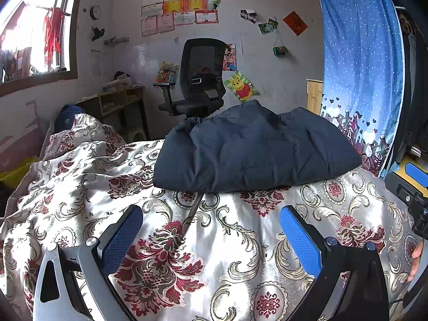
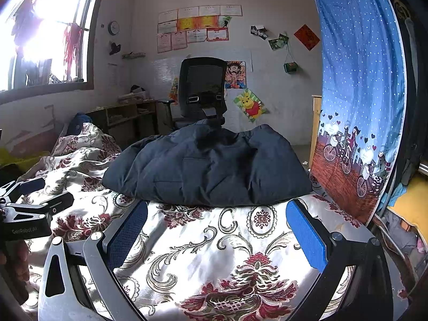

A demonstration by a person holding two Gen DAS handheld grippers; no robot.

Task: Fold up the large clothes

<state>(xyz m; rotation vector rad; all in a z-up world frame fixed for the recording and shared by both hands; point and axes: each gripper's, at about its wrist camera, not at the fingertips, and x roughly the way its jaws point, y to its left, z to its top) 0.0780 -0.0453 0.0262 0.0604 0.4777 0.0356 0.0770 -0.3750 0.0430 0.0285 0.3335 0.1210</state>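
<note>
1. The jacket (image 1: 254, 147) lies bundled at the bed's (image 1: 240, 240) far edge.
2. My left gripper (image 1: 211, 243) and right gripper (image 2: 216, 238) hover released, empty.
3. Next, I'd judge: reach forward, check the fold.

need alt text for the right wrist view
A dark navy padded jacket lies bundled on a floral bedspread, beyond the right gripper, whose blue-padded fingers stand open and empty. An office chair stands behind.

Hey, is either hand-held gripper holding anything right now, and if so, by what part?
Nothing is held. The left hand-held gripper and right hand-held gripper are both open over the floral bedspread, short of the dark blue jacket.
</note>
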